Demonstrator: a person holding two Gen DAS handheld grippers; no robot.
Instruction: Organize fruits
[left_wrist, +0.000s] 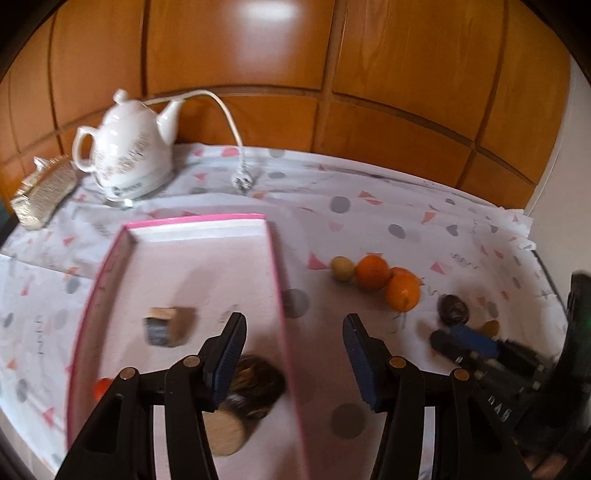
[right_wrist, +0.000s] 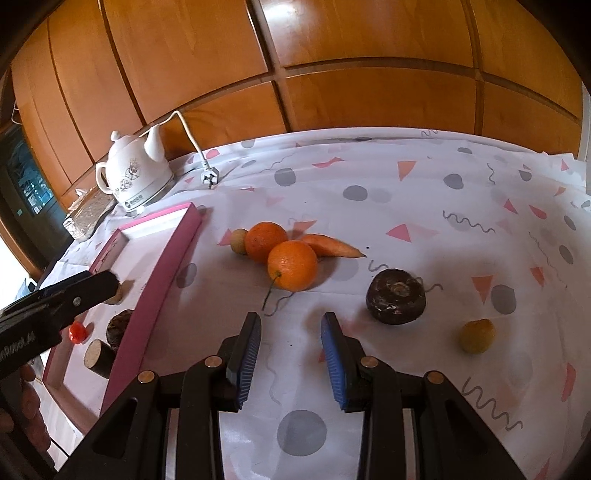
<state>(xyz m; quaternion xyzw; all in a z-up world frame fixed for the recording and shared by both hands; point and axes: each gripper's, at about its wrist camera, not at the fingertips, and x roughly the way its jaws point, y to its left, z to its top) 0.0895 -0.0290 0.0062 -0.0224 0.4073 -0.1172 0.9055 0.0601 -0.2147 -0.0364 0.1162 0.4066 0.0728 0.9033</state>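
A pink-rimmed white tray (left_wrist: 275, 258) (right_wrist: 170, 251) lies on the left of the table. In it are a cut wooden-looking chunk (left_wrist: 170, 326), a dark round piece (left_wrist: 255, 384) (right_wrist: 120, 325), a cut stick piece (right_wrist: 98, 354) and a small red fruit (right_wrist: 77, 331) (left_wrist: 101, 387). On the cloth lie two oranges (right_wrist: 291, 264) (left_wrist: 402, 291), a carrot (right_wrist: 332, 245), a small tan fruit (right_wrist: 239, 240), a dark round fruit (right_wrist: 396, 295) and a small yellow fruit (right_wrist: 477, 335). My left gripper (left_wrist: 295, 350) is open and empty over the tray's right rim. My right gripper (right_wrist: 291, 347) is open and empty, just short of the nearer orange.
A white teapot-shaped kettle (left_wrist: 125, 155) (right_wrist: 135, 177) with cord and plug (left_wrist: 242, 181) stands at the back left, beside a glittery box (left_wrist: 44, 192). Wooden panelling backs the table. The patterned cloth (right_wrist: 406, 192) covers the table top.
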